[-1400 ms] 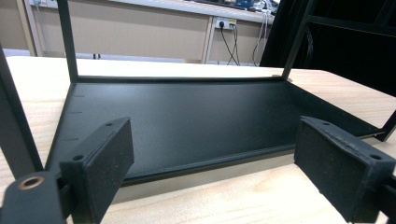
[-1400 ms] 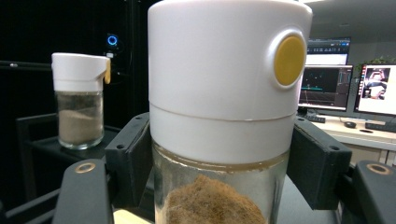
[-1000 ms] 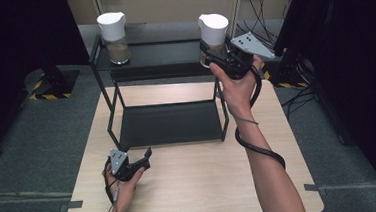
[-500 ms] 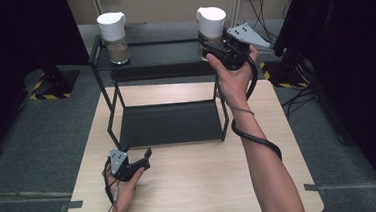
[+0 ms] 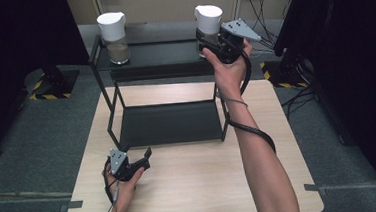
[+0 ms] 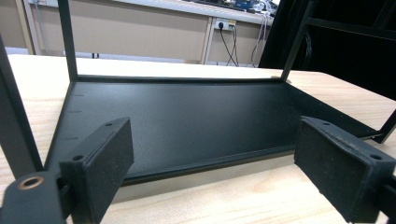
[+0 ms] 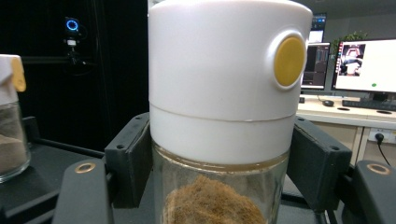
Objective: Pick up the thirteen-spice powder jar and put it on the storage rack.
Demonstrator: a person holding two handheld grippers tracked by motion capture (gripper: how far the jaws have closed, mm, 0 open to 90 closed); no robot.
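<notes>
Right claw [image 5: 205, 38] clamped on glass jar [image 5: 207, 22] at right end of rack's top shelf [image 5: 162, 52]; left claw [image 5: 142, 158] spread, idle on table [image 5: 191, 186]. Grasp step; next, presumably a steady vertical lift

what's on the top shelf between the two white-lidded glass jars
Nothing: in the high view the black top shelf is bare between the left white-lidded glass jar and the right jar, which the right gripper clamps.
</notes>
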